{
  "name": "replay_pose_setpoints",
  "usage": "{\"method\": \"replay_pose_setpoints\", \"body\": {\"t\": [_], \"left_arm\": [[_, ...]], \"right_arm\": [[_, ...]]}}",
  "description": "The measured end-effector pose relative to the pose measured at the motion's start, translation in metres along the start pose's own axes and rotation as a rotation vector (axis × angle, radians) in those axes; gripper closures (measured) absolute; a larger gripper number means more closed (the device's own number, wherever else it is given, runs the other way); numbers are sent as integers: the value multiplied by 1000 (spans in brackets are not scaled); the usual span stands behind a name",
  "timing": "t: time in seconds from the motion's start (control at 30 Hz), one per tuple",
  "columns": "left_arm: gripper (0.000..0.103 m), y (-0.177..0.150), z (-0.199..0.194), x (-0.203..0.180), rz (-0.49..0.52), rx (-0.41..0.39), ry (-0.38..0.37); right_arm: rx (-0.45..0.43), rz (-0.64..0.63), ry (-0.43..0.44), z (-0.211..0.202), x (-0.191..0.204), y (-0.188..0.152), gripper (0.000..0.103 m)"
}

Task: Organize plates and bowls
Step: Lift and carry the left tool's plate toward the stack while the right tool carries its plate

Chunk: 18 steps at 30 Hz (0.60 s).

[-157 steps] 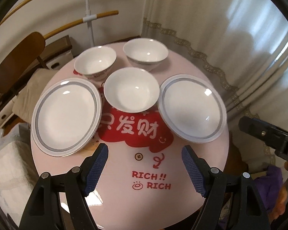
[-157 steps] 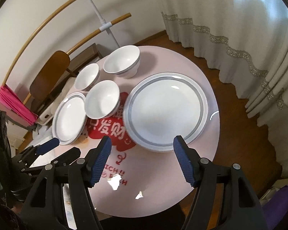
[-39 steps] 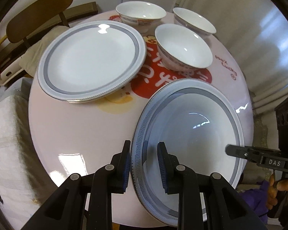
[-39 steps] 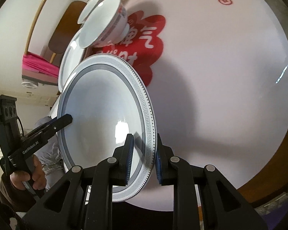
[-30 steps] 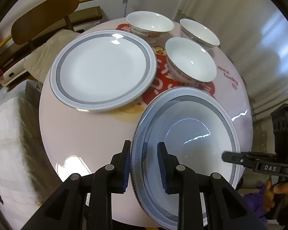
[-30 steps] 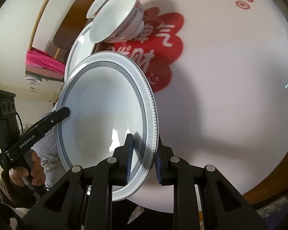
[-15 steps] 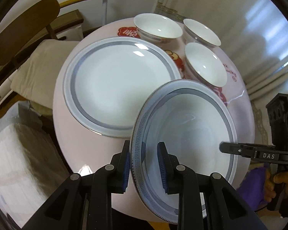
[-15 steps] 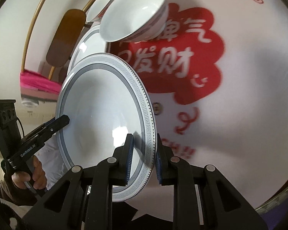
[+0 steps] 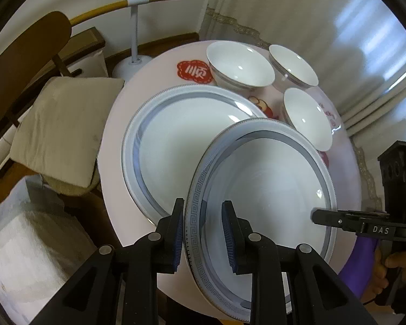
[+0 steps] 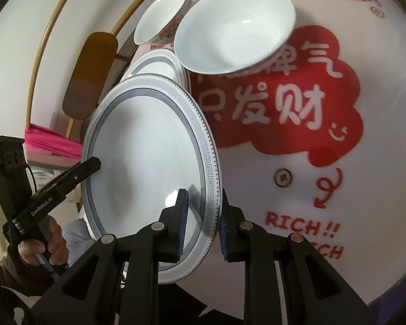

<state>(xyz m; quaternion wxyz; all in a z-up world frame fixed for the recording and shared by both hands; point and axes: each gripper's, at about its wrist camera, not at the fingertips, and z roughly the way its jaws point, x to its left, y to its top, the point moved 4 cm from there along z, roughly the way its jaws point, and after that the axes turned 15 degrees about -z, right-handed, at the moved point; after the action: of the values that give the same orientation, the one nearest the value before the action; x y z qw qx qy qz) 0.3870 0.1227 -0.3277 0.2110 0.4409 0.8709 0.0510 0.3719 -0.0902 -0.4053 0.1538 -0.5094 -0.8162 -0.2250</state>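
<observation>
A white plate with a grey band and key-pattern rim (image 9: 268, 189) (image 10: 138, 162) hangs in the air, gripped at opposite edges by both grippers. My left gripper (image 9: 203, 230) is shut on its near-left rim; my right gripper (image 10: 201, 222) is shut on the other rim. The held plate partly overlaps a second matching plate (image 9: 170, 135) (image 10: 154, 66) lying on the round pink table (image 9: 113, 140) (image 10: 352, 203). Three white bowls (image 9: 239, 66) (image 9: 292, 66) (image 9: 307, 117) stand behind the plates. In the right wrist view the nearest bowl (image 10: 232, 29) sits above the red print.
A wooden chair (image 9: 27, 54) with a beige cushion (image 9: 56, 124) stands left of the table. A white box (image 9: 27, 243) sits low at the left. Curtains (image 9: 324, 13) hang behind. A hand (image 10: 40, 243) holds the left gripper's handle. A white stand (image 9: 134, 27) rises behind the table.
Both grippers have carried the held plate leftward across the table; it now overlaps the plate lying there. The grip on both rims is unchanged.
</observation>
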Motion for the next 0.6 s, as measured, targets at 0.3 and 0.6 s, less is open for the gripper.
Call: {"method": "replay_pose_setpoints", "body": {"t": [0.3,0.6], "left_arm": [[81,28,3,21,33,10,-16],[81,52,14,30,54,20,-18]], "right_arm": [[-22,62,-18,12,10,11,83],[-22,109,-51,21,12,20,83]]}}
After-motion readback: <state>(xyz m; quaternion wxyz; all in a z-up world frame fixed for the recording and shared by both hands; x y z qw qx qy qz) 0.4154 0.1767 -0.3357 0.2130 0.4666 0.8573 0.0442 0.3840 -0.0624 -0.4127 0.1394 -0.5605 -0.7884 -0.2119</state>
